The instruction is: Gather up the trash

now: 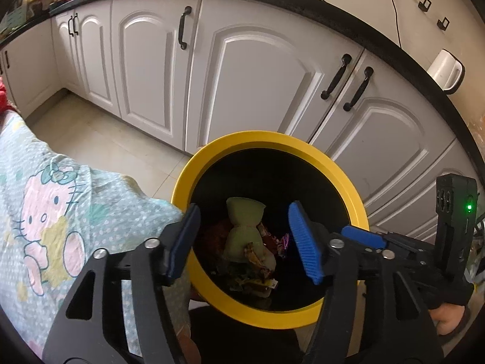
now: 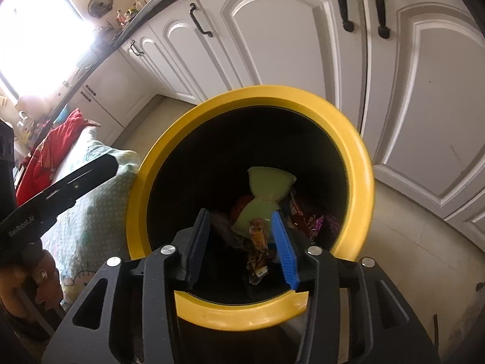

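Note:
A black bin with a yellow rim (image 1: 342, 179) (image 2: 360, 163) stands on the floor by the cabinets. Inside lie a pale green bag (image 1: 242, 227) (image 2: 266, 191) and several crumpled snack wrappers (image 1: 260, 276) (image 2: 257, 251). My left gripper (image 1: 242, 239) is open and empty above the bin's mouth. My right gripper (image 2: 242, 242) is open above the bin; a wrapper shows between its fingers, and I cannot tell whether it is falling or lying in the bin. The right gripper also shows at the right of the left wrist view (image 1: 454, 221).
White cabinet doors (image 1: 242, 75) (image 2: 272, 30) with black handles stand just behind the bin. A Hello Kitty cloth (image 1: 60, 212) (image 2: 91, 212) covers a surface at the left, touching the bin. A red cloth (image 2: 57, 148) lies further left. Tiled floor (image 1: 106, 139) lies between.

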The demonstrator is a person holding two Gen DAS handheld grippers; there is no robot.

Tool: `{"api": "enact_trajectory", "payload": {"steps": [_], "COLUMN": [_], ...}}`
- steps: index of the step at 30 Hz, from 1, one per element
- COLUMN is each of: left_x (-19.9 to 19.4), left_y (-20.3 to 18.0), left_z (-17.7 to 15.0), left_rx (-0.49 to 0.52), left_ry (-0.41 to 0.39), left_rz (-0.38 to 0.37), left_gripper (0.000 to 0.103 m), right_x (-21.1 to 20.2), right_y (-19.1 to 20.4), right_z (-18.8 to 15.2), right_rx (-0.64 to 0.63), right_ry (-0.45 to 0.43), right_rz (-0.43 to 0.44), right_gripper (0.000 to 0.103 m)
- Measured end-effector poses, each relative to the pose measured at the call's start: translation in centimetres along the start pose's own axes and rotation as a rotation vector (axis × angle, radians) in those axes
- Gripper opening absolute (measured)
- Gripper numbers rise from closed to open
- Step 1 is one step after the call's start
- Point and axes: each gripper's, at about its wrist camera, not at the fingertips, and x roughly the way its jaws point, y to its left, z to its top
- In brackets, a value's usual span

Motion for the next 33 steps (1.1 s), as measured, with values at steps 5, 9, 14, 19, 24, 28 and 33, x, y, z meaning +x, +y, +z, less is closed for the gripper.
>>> {"api": "enact_trajectory", "payload": {"steps": [5, 9, 14, 19, 24, 28, 33], "left_x": [-0.9, -2.1, -4.2, -7.0, -10.2, -12.2, -14.8], "left_y": [0.2, 0.4, 0.5, 1.0, 1.7, 2.2, 2.7], "left_z": [-0.1, -0.2, -0.5, -1.5, -3.2, -4.1, -5.8], "left_rx": [-0.008, -0.013, -0.016, -0.021, -0.030, -0.040, -0.041], "left_ry": [-0.008, -0.025, -0.064, -0.107, -0.155, -0.190, -0.227], "left_rz": [0.003, 0.011, 0.026, 0.040, 0.064, 0.093, 0.136], "left_gripper": [0.078, 0.088, 0.092, 0.092, 0.092, 0.092, 0.092], "right_x": [-1.1, -2.0, -3.7, -6.0, -7.3, -8.1, -9.3], "right_y": [0.4, 1.0, 2.4, 4.3, 5.5, 6.7, 8.1], "right_z": [-0.3, -0.6, -1.1, -2.0, -3.1, -4.1, -5.5], "right_rx": [-0.013, -0.031, -0.080, -0.131, -0.132, -0.159, -0.182], "right_ry": [-0.030, -0.052, -0.096, -0.169, -0.193, -0.212, -0.254], "right_rz": [-0.017, -0.022, -0.021, -0.033, -0.034, -0.048, -0.062], "right_gripper": [0.057, 0.068, 0.077, 0.089, 0.095, 0.097, 0.097]}}
